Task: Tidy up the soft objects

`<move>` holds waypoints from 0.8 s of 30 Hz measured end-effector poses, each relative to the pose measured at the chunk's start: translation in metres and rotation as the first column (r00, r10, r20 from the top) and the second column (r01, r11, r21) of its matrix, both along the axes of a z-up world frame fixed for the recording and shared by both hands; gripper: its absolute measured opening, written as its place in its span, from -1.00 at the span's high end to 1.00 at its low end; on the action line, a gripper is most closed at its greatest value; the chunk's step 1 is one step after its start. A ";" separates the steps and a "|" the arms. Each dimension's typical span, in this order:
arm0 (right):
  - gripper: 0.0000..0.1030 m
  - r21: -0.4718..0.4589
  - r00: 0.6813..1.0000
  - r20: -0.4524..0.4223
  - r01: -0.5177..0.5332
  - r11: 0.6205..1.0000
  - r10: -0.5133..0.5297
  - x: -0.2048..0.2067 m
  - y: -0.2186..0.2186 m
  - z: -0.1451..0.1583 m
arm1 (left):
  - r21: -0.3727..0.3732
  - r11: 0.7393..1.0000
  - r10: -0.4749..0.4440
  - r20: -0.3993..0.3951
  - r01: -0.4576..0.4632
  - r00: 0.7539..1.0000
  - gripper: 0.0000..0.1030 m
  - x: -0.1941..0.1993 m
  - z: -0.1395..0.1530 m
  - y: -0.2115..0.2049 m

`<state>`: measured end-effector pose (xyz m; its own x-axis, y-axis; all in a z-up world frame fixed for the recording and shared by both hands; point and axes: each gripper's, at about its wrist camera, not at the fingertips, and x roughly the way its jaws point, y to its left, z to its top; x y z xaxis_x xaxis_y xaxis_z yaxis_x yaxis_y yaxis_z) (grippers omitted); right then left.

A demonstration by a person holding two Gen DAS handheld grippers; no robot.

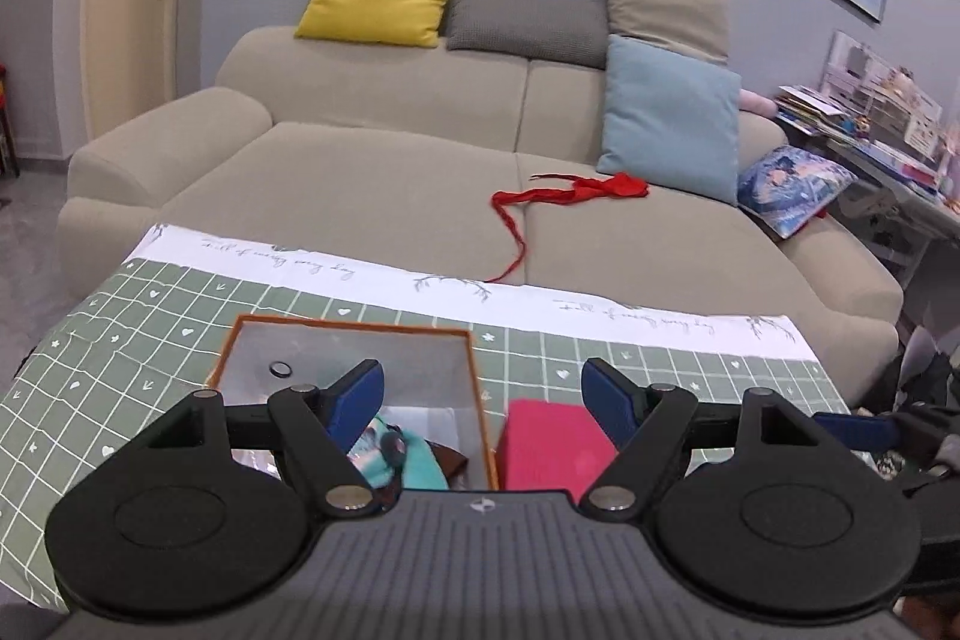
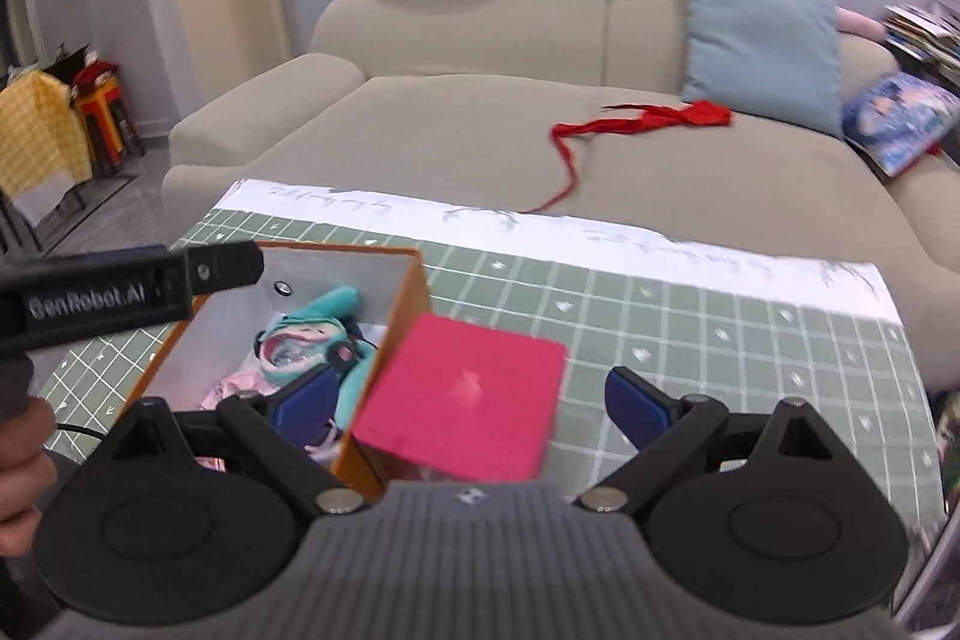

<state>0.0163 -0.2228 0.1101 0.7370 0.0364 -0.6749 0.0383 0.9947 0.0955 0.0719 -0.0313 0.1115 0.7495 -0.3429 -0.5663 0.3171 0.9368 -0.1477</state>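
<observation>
Both tongs, left gripper (image 1: 483, 388) and right gripper (image 2: 474, 403), gape empty above pink block (image 2: 462, 394) (beside orange box (image 2: 414, 292)).

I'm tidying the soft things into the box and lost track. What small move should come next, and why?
Probably lower the open right claw onto the pink cube and close. It sits on the checked cloth against the orange box, outside it, while the teal plush already lies inside.
</observation>
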 end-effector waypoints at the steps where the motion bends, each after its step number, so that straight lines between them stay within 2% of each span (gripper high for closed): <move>1: -0.82 -0.010 1.000 0.009 0.014 1.000 -0.014 -0.009 -0.002 0.000 | 0.003 1.000 -0.004 0.007 0.004 1.000 -0.72 -0.007 -0.004 -0.003; 4: -0.83 -0.058 0.997 0.056 0.055 0.997 -0.051 -0.035 -0.006 -0.005 | 0.030 0.999 -0.039 0.024 0.038 0.999 -0.72 -0.028 -0.015 -0.014; 7: -0.90 -0.126 0.986 0.154 0.082 0.989 -0.062 -0.060 -0.006 -0.017 | 0.061 0.998 -0.027 0.061 0.024 0.998 -0.72 -0.052 -0.031 -0.021; 11: -0.90 -0.131 0.968 0.232 0.133 0.982 -0.100 -0.081 -0.014 -0.042 | 0.067 0.997 0.016 0.103 -0.023 0.995 -0.72 -0.069 -0.052 -0.022; 14: -0.90 -0.142 0.953 0.279 0.165 0.976 -0.121 -0.090 -0.014 -0.066 | 0.042 0.999 0.025 0.082 -0.028 0.996 -0.72 -0.072 -0.066 -0.017; 17: -0.91 -0.142 0.962 0.244 0.164 0.976 -0.126 -0.086 -0.012 -0.089 | 0.038 0.997 0.056 0.116 -0.061 0.992 -0.72 -0.076 -0.077 -0.012; 19: -0.91 -0.083 0.963 0.218 0.178 0.980 -0.156 -0.085 -0.017 -0.103 | 0.078 0.994 0.062 0.137 -0.073 0.989 -0.72 -0.075 -0.083 -0.013; 22: -0.92 -0.013 0.970 0.170 0.181 0.983 -0.176 -0.083 -0.020 -0.114 | 0.084 0.995 0.050 0.119 -0.060 0.992 -0.72 -0.072 -0.092 -0.014; 24: -0.93 -0.023 0.969 0.177 0.181 0.983 -0.174 -0.083 -0.018 -0.115 | 0.079 0.996 0.045 0.094 -0.052 0.995 -0.72 -0.069 -0.095 -0.013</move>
<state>-0.0671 -0.2404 -0.0052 0.8351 -0.1292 -0.5347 0.2009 0.9765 0.0778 0.0033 -0.0442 0.0170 0.8145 -0.2607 -0.5183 0.2798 0.9591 -0.0427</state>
